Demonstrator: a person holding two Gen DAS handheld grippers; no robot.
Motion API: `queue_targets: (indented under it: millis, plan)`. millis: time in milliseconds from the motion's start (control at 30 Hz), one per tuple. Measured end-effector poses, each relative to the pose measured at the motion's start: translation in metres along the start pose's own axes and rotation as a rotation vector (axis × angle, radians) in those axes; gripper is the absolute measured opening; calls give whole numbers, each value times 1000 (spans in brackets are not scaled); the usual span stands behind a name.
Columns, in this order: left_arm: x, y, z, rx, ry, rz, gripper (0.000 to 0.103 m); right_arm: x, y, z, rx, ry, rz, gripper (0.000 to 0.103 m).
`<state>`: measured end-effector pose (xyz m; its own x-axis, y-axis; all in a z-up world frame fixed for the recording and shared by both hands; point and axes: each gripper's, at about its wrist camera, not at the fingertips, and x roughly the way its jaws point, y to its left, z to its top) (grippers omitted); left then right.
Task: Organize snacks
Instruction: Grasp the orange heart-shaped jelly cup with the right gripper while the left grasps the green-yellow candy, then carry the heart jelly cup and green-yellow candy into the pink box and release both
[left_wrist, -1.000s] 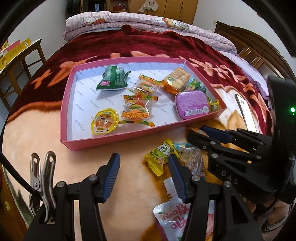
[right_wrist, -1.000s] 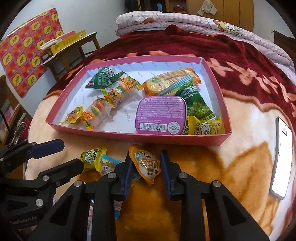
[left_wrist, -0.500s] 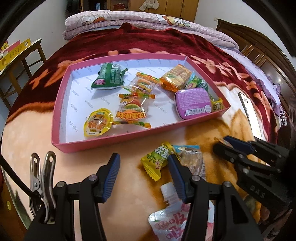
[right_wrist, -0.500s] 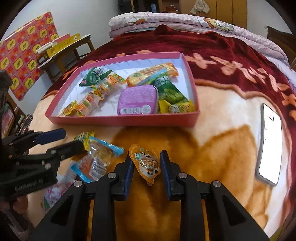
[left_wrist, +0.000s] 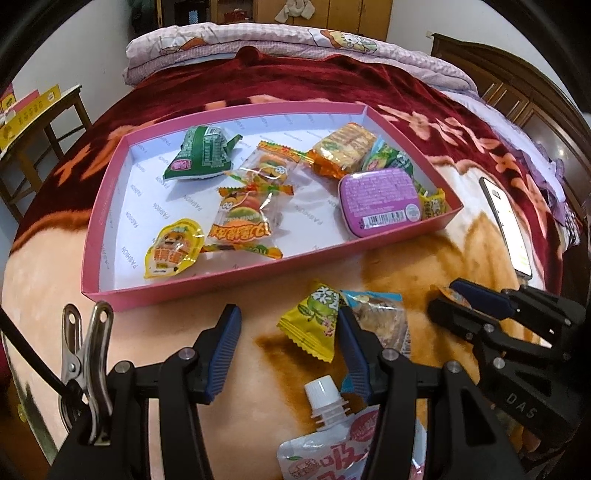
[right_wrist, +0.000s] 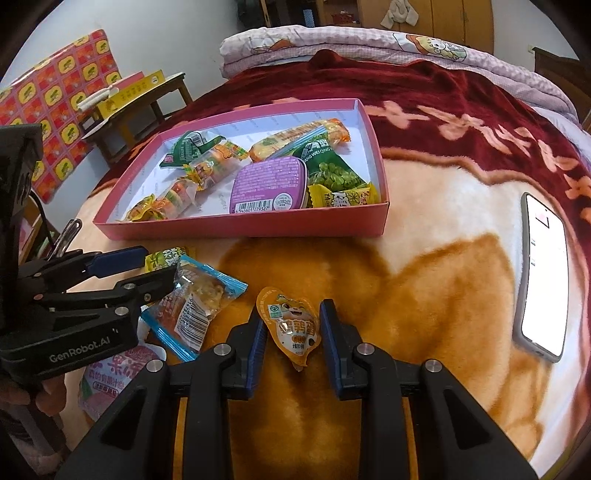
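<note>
A pink tray (left_wrist: 221, 286) (right_wrist: 243, 225) on the bed holds several snacks, among them a purple tin (left_wrist: 380, 203) (right_wrist: 267, 184) and a green packet (left_wrist: 201, 155). My right gripper (right_wrist: 291, 341) is shut on an orange quail-egg packet (right_wrist: 293, 326), held low over the blanket in front of the tray. It also shows at the right in the left wrist view (left_wrist: 448, 299). My left gripper (left_wrist: 288, 354) is open and empty above a yellow candy packet (left_wrist: 314, 328), a blue-edged snack packet (left_wrist: 384, 323) (right_wrist: 195, 302) and a spouted jelly pouch (left_wrist: 332, 439).
A phone (right_wrist: 543, 273) (left_wrist: 506, 225) lies on the blanket to the right of the tray. A metal clip (left_wrist: 86, 354) hangs on my left gripper. A wooden table (right_wrist: 136, 99) stands left of the bed. A folded quilt (right_wrist: 369, 40) lies at the far end.
My right gripper has drawn back from the tray's front wall with the orange packet and swung right. The left gripper has barely moved and stays open.
</note>
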<state>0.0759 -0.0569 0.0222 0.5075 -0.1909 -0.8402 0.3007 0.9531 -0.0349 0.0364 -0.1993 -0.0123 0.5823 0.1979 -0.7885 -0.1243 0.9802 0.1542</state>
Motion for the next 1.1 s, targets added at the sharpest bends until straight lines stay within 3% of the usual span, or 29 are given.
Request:
queue_targets:
  millis: [333,1100]
  plan:
    - [-1,-6,0,13,-22,-41,29,0,-1,0,0,-5,5,29]
    - [-42,8,-1,-19,-107,-59,27,-7,-1,3,38,-5,29,29]
